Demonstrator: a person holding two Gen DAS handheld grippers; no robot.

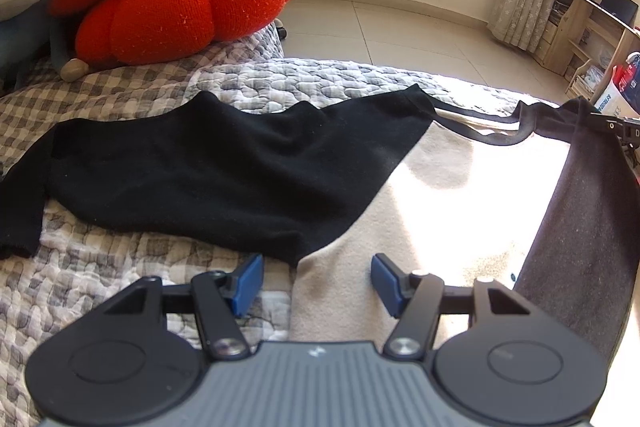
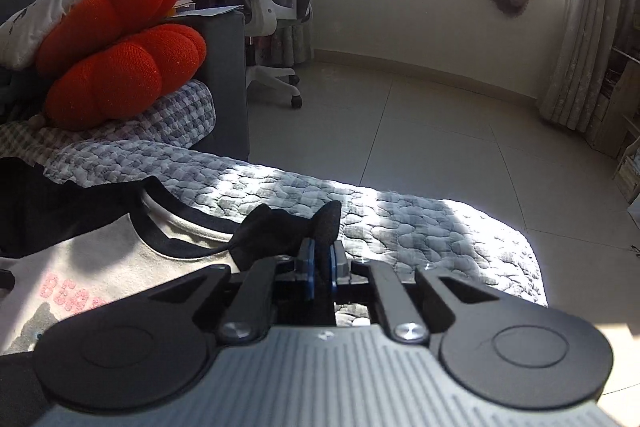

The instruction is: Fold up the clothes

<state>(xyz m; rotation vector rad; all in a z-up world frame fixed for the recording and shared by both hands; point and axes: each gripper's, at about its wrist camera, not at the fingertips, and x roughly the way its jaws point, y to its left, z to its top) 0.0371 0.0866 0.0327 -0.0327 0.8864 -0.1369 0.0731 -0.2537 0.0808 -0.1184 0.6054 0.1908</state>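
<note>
Pink letters "BEA" are showing on the cream front of the sweatshirt (image 2: 80,267) in the right wrist view; the rest of the word is running under the hand-held gripper body, so can't read it. Dark print is curving along the edge of the white pillow (image 2: 52,3) behind the orange cushion, but it's upside down and too small to make out. Box (image 1: 618,89) at far right of left wrist view is carrying print, illegible.

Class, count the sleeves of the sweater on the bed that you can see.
2. One black sleeve lies flat at the sweater's left end; the other sleeve is pinched in the right gripper.
</note>
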